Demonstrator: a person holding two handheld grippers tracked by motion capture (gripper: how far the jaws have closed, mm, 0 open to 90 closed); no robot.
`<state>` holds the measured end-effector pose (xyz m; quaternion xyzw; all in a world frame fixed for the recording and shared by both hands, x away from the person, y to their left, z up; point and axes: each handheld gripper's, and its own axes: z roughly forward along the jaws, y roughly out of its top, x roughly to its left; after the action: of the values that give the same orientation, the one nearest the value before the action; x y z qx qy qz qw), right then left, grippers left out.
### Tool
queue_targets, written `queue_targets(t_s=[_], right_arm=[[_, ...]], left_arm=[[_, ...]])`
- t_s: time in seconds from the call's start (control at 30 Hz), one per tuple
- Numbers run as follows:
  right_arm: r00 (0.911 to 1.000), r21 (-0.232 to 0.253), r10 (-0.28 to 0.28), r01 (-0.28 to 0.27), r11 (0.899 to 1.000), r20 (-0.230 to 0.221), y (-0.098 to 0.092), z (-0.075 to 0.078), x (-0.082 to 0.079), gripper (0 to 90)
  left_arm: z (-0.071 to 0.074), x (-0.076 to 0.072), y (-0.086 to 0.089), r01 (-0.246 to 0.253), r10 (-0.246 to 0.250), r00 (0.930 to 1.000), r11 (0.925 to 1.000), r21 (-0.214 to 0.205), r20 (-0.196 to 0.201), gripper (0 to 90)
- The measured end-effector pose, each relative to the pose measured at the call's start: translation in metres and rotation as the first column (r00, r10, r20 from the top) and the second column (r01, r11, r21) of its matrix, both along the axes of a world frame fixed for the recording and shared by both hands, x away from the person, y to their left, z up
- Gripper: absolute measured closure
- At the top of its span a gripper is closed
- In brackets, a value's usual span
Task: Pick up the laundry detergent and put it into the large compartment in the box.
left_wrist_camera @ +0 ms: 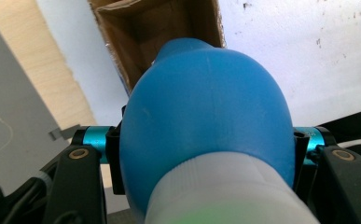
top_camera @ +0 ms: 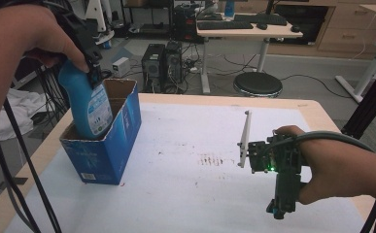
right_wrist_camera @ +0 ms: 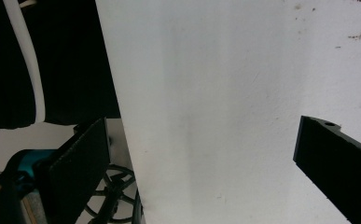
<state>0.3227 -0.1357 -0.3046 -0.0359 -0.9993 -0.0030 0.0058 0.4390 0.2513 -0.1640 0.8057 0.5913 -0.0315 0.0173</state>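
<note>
Left tool (top_camera: 94, 73): clamped on blue bottle (top_camera: 89, 108) neck, bottle half inside blue carton (top_camera: 109, 145) at 9 o'clock on worktop (top_camera: 185, 194). Lower straight (avoid carton walls). Right tool (top_camera: 279, 206): jaws apart, idle, 4 o'clock.

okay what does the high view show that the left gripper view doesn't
The high view alone gives the whole blue box from outside, the bottle's label, and the right gripper held open above the table. The left gripper view alone looks over the bottle's white cap into the box's brown inside. Both show the left gripper clamping the blue bottle, lower end in the box.
</note>
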Motion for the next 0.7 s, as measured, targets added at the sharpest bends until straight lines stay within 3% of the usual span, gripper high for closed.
queue_targets(t_s=[0.23, 0.43, 0.53, 0.57, 0.63, 0.7], right_arm=[[1.0, -0.004, 0.004, -0.004, 1.0, -0.004, 0.0, -0.001, 0.001, 3.0], [0.9999, -0.01, 0.013, -0.013, 1.0, -0.003, 0.001, -0.003, 0.003, 3.0], [0.9999, -0.007, -0.003, 0.003, 1.0, -0.013, 0.002, -0.004, 0.003, 3.0], [0.9999, -0.007, -0.003, 0.003, 1.0, -0.013, 0.002, -0.004, 0.003, 3.0], [0.9999, -0.007, 0.007, -0.007, 1.0, -0.013, 0.003, -0.006, 0.004, 3.0], [0.9999, -0.009, 0.004, -0.004, 1.0, -0.014, 0.004, -0.007, 0.005, 3.0]], left_arm=[[-0.03, 0.005, -0.002, 0.048, -0.048, 0.9982, 0.9988, 0.002, -0.035, 38.8], [-0.052, 0.008, -0.005, 0.136, -0.135, 0.9895, 0.9908, 0.003, -0.051, 38.9], [-0.06, 0.009, -0.005, 0.196, -0.195, 0.9792, 0.9807, 0.005, -0.057, 38.8], [-0.06, 0.009, -0.005, 0.196, -0.195, 0.9792, 0.9807, 0.005, -0.057, 38.8], [-0.068, 0.009, -0.005, 0.25, -0.249, 0.9672, 0.9681, 0.014, -0.049, 38.9], [-0.073, 0.009, -0.006, 0.278, -0.277, 0.9593, 0.9602, 0.02, -0.054, 38.8]])
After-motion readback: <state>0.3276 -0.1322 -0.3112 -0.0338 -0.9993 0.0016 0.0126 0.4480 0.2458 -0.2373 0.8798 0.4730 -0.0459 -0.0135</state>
